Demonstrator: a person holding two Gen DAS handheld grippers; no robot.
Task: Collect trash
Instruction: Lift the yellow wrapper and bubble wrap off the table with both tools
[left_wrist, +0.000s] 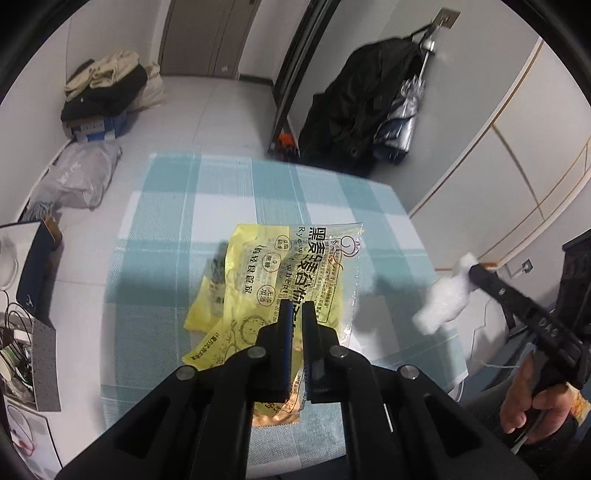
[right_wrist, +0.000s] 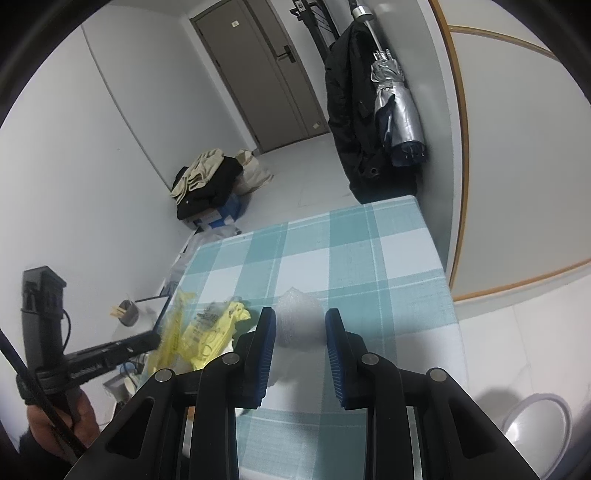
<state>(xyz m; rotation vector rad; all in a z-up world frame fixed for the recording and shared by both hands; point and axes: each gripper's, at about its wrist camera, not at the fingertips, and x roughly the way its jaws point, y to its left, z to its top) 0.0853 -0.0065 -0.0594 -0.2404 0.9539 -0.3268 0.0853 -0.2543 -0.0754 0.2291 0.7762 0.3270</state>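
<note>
Left wrist view: left gripper (left_wrist: 294, 308) clenched on yellow wrapper (left_wrist: 273, 280), mid-tablecloth (left_wrist: 221, 199), far edge clear.

We see dim, even indoor light, soft shadows on the teal-and-white checked tablecloth (left_wrist: 258, 206), strong fisheye bending with black corners, and slight blur.

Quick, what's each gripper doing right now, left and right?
Left gripper: shut on the yellow and clear plastic food wrapper.
Right gripper: holding the white foam wrap bundle between its jaws.
</note>
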